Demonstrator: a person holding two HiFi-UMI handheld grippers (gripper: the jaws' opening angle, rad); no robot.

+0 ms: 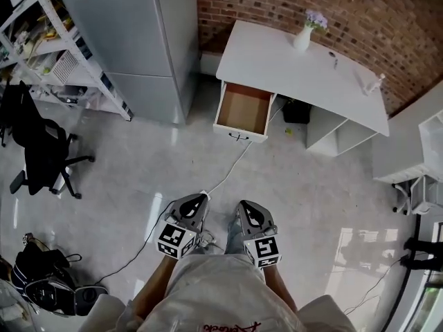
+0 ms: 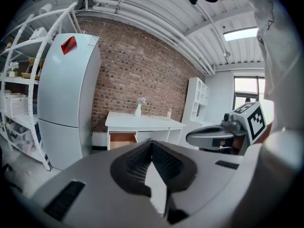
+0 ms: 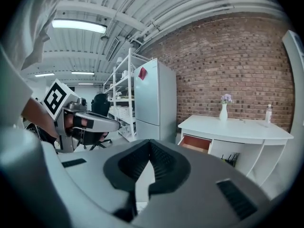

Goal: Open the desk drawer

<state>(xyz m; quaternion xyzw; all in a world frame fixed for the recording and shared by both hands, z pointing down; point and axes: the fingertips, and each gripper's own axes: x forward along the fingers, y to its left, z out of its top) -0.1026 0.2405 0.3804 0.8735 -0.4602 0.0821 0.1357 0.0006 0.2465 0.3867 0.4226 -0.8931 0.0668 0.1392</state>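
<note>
- While the person stood back on the pale floor (image 1: 138, 158), the left gripper (image 1: 196, 203) had its jaws pressed together, nothing between them.
- Right gripper (image 1: 248, 208), just beside it: jaws closed too, and empty.
- Both pointed toward the white desk (image 1: 277, 61), well apart from it.
- The drawer (image 1: 242, 109) stood pulled out at the desk's left end, brown inside showing, dark handle toward the person.
- A white cable (image 1: 232, 168) ran from near the grippers toward the drawer.
- A vase of flowers (image 1: 303, 37) stood on the desktop by the brick wall (image 1: 346, 5), with a grey fridge (image 1: 131, 33) left of the desk.
</note>
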